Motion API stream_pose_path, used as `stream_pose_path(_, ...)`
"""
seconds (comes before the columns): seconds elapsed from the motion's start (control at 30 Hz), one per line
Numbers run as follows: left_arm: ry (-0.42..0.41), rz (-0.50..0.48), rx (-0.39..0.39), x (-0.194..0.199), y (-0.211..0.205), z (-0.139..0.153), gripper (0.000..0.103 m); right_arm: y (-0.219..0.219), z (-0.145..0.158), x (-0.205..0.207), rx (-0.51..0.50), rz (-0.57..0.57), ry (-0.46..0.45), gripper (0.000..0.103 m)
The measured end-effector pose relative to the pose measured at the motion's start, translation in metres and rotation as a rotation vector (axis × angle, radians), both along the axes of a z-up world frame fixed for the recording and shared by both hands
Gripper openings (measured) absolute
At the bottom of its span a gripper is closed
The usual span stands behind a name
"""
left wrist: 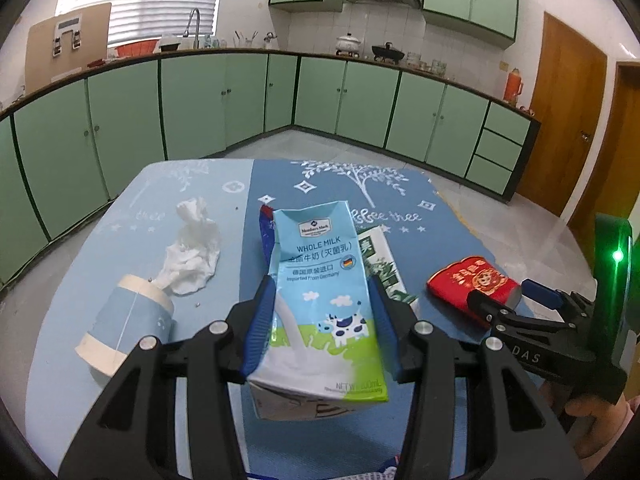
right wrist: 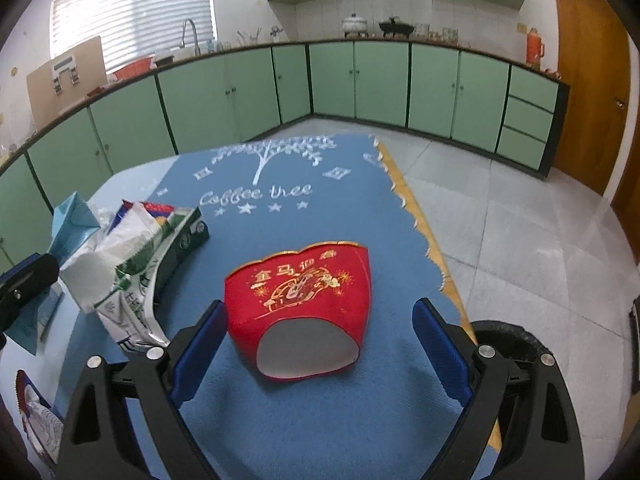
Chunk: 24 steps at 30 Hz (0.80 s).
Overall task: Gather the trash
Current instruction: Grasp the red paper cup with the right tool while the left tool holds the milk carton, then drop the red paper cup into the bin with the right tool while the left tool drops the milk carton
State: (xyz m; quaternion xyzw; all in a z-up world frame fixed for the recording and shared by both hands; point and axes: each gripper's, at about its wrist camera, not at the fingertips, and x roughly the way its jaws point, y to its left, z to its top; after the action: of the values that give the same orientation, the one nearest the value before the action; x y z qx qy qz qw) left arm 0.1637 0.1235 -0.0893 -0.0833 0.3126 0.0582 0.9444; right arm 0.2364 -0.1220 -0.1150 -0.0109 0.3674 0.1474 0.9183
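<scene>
- While most of the trash was still scattered on the blue mat [right wrist: 320, 420], one piece had at least been picked up: the milk carton [left wrist: 320, 300] was clamped between the blue pads of the left gripper [left wrist: 324, 328] and looked lifted clear of the mat, though that part was only a guess from the angle.
- The right gripper [right wrist: 320, 344] was spread wide, nothing gripped, with the red paper cup [right wrist: 300, 312] lying on its side between the fingers, closer to the left-hand pad [right wrist: 200, 352]. No contact could be made out for sure.
- Ahead and to the left of the left gripper, a blue-and-cream cup [left wrist: 124, 328] was tipped over, with a crumpled tissue [left wrist: 192, 252] just beyond its mouth. Neither looked handled.
- Behind the carton, a green-and-white wrapper [right wrist: 132, 276] was left on the mat, to the left of the right gripper.
- A round black rim [right wrist: 516, 340], maybe a bin, was seen low to the right of the right gripper, off the mat's edge. Whether anything was in it couldn't be told.
- So roughly: one item in hand, one lined up, the rest waiting, nothing visibly binned yet.
</scene>
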Motion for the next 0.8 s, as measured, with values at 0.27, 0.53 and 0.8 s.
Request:
stream_pose_path(0.27, 0.015, 0.006, 0.007, 0.002, 0.001, -0.002, 0.045, 0.008, -0.005, 0.004, 0.010, 0.066, 0.038, 0.076)
stream_pose_path(0.53, -0.021, -0.031, 0.022, -0.002, -0.019, 0.013, 0.045, -0.015, 0.011, -0.011, 0.098, 0.073, 0.019, 0.052)
stream_pose_path(0.8, -0.041, -0.103, 0.015, -0.002, -0.057, 0.021, 0.045, -0.053, 0.035, -0.036, 0.153, 0.077, -0.035, 0.051)
